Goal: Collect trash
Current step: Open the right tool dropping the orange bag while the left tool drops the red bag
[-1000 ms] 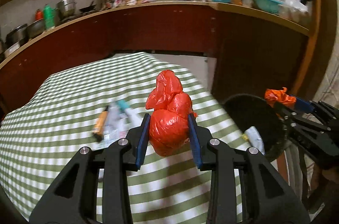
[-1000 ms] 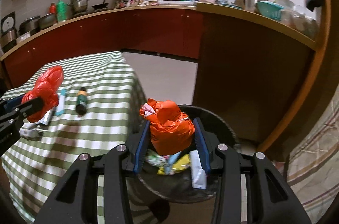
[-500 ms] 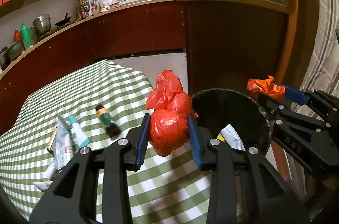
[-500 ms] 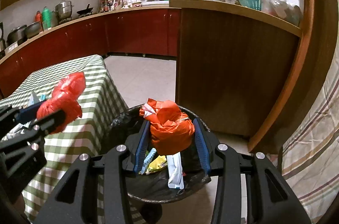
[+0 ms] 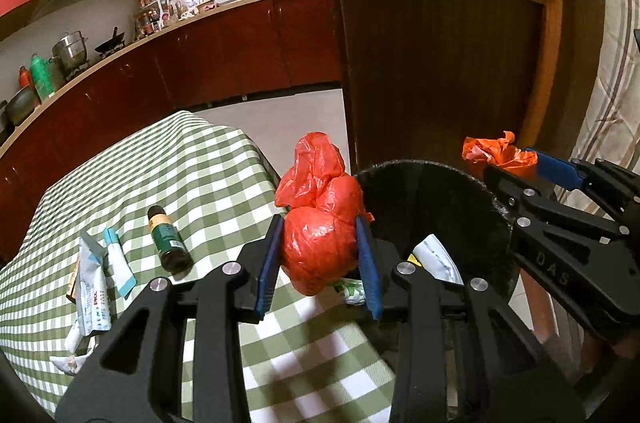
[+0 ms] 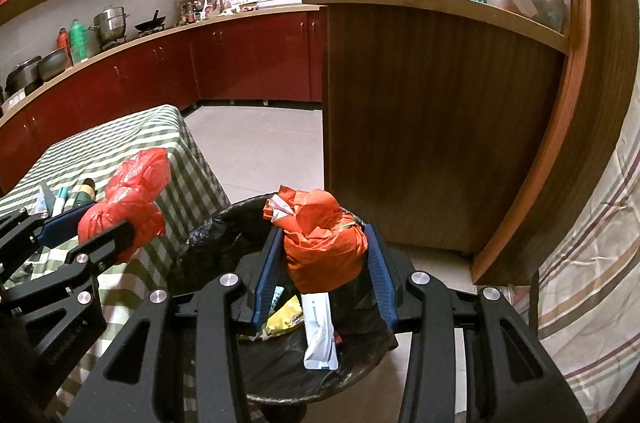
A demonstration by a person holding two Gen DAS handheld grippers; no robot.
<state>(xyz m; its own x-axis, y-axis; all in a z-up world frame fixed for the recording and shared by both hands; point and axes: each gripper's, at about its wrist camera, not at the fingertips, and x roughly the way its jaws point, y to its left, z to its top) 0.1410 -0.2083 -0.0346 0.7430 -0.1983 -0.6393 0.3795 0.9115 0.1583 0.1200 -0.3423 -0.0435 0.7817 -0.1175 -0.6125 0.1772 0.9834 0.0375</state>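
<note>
The left gripper is clamped on a red bag above the table edge. The right gripper is clamped on an orange bag above the bin; the red bag is at 9 o'clock from it.

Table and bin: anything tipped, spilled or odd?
On the checked table, a dark bottle lies on its side beside scattered tubes and wrappers. Nothing looks spilled. The bin already holds wrappers; both knotted bags are held, not dropped.
</note>
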